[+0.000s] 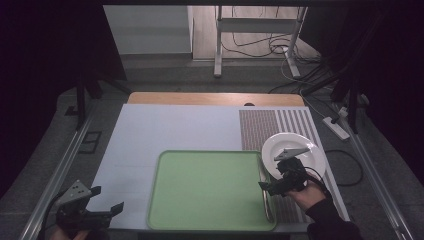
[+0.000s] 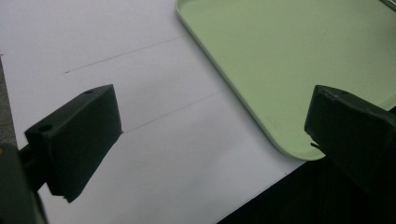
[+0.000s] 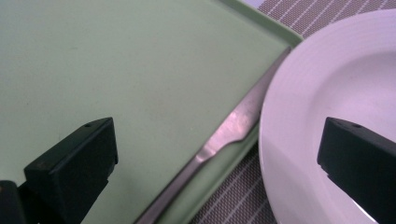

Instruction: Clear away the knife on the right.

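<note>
A green tray (image 1: pixel 210 190) lies on the white mat near the table's front. A metal knife (image 1: pixel 265 192) rests along the tray's right rim; up close the knife (image 3: pixel 233 123) sits between the tray (image 3: pixel 116 60) and a white plate (image 3: pixel 336 84). The plate (image 1: pixel 295 147) stands on a striped placemat (image 1: pixel 260 127). My right gripper (image 1: pixel 274 176) hovers open above the knife, its jaws straddling it, with nothing held (image 3: pixel 218 140). My left gripper (image 1: pixel 107 199) is open over the white mat at the front left, just left of the tray (image 2: pixel 289 56), and holds nothing (image 2: pixel 212 121).
The white mat (image 1: pixel 165 130) covers most of the table, with a wooden strip (image 1: pixel 215 98) at the far edge. Beyond the table are a metal stand (image 1: pixel 260 30), floor cables and a power strip (image 1: pixel 336 127). The table's front edge (image 2: pixel 261 196) lies just under the left gripper.
</note>
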